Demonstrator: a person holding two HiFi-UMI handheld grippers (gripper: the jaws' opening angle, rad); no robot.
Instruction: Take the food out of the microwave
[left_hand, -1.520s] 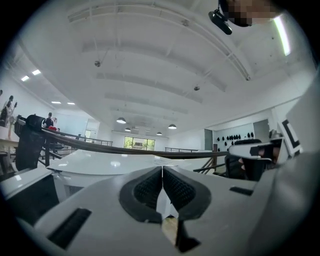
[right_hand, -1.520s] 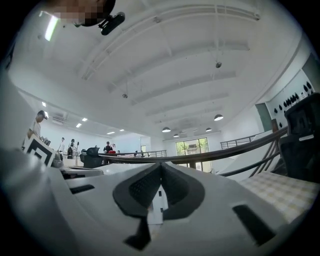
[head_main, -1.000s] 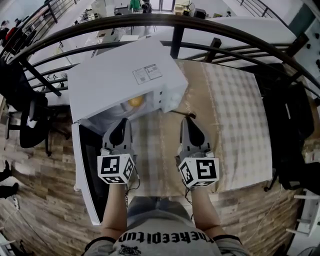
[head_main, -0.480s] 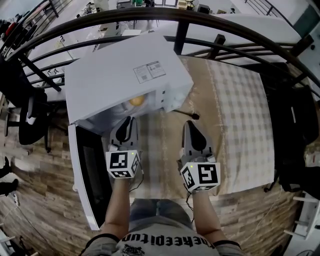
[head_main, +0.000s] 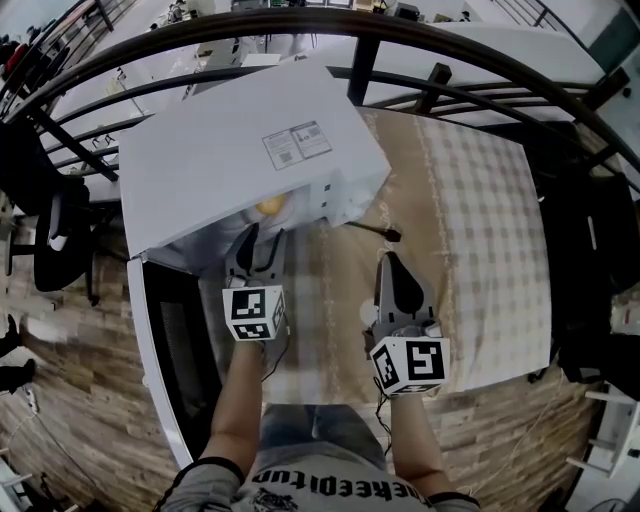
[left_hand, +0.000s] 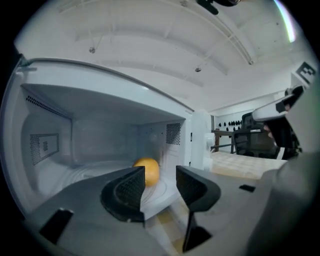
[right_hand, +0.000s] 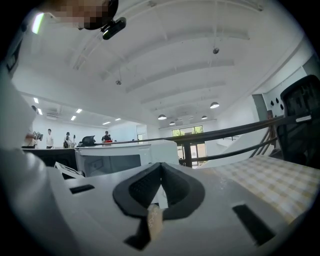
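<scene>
The white microwave (head_main: 240, 150) stands on the table with its door (head_main: 170, 350) swung open toward me on the left. Inside, on the turntable, lies a round orange piece of food (left_hand: 146, 171), also visible from the head view as the orange food (head_main: 271, 204). My left gripper (head_main: 252, 240) is at the mouth of the oven, pointing in. Its jaws have just been opening, and the left gripper (left_hand: 160, 175) holds nothing; the food lies beyond the gap. My right gripper (head_main: 388, 262) hovers over the table right of the microwave, and the right gripper (right_hand: 161, 167) is shut and empty.
A checked cloth covers the table (head_main: 470, 230). A black cable end (head_main: 385, 233) lies by the microwave's right corner, just ahead of the right gripper. A dark railing (head_main: 400, 40) curves behind the table. An office chair (head_main: 60, 240) stands left of the door.
The left gripper has sunk and moved forward to the oven opening, and its jaws have parted. The right gripper has dropped a little over the table.
</scene>
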